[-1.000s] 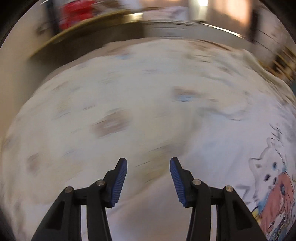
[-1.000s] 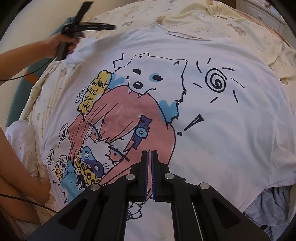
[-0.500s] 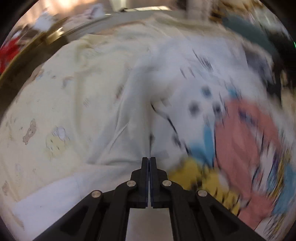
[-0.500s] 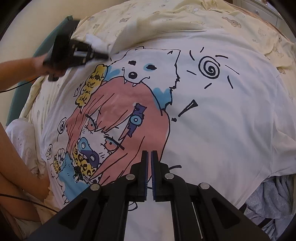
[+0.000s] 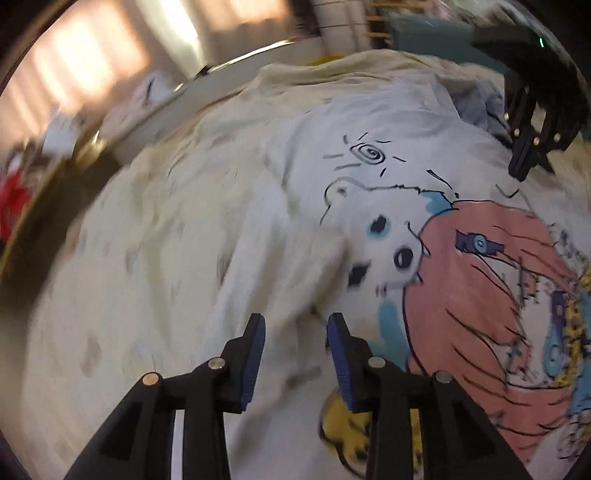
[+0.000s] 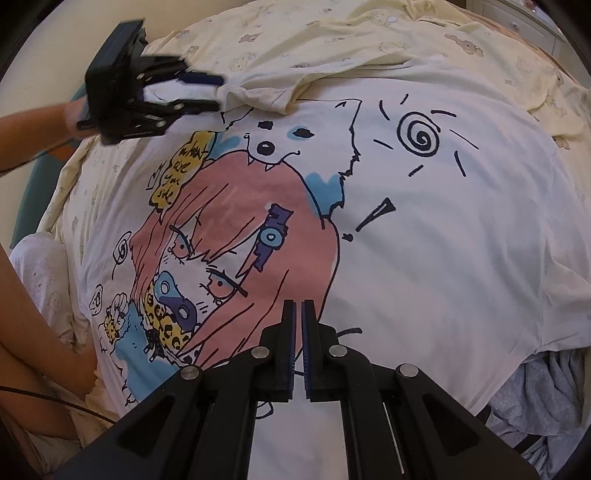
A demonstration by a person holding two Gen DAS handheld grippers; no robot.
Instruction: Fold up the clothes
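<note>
A white T-shirt [image 6: 424, 240] with a large cartoon print lies spread on the bed, also seen in the left wrist view [image 5: 332, 177]. Its sleeve [image 6: 258, 92] is folded inward over the top of the print. My left gripper [image 5: 295, 321] hovers just over that fold [image 5: 288, 266]. Its jaws are opening and the pads grip nothing. In the right wrist view the left gripper [image 6: 214, 92] is at the upper left, held in a hand. My right gripper [image 6: 298, 306] is shut, tips down on the shirt's lower print, with no cloth visibly pinched. From the left wrist view the right gripper [image 5: 521, 171] shows far right.
A pale yellow bedsheet [image 6: 332, 37] with small bear prints covers the bed. Crumpled grey clothing [image 6: 535, 398] lies by the shirt's lower right edge. A person's leg [image 6: 33, 325] is at the left. A white cabinet [image 6: 517, 22] stands behind the bed.
The left gripper shut on the sleeve, carried it in over the print, and now its jaws stand apart with the sleeve lying folded. The right gripper has stayed put.
</note>
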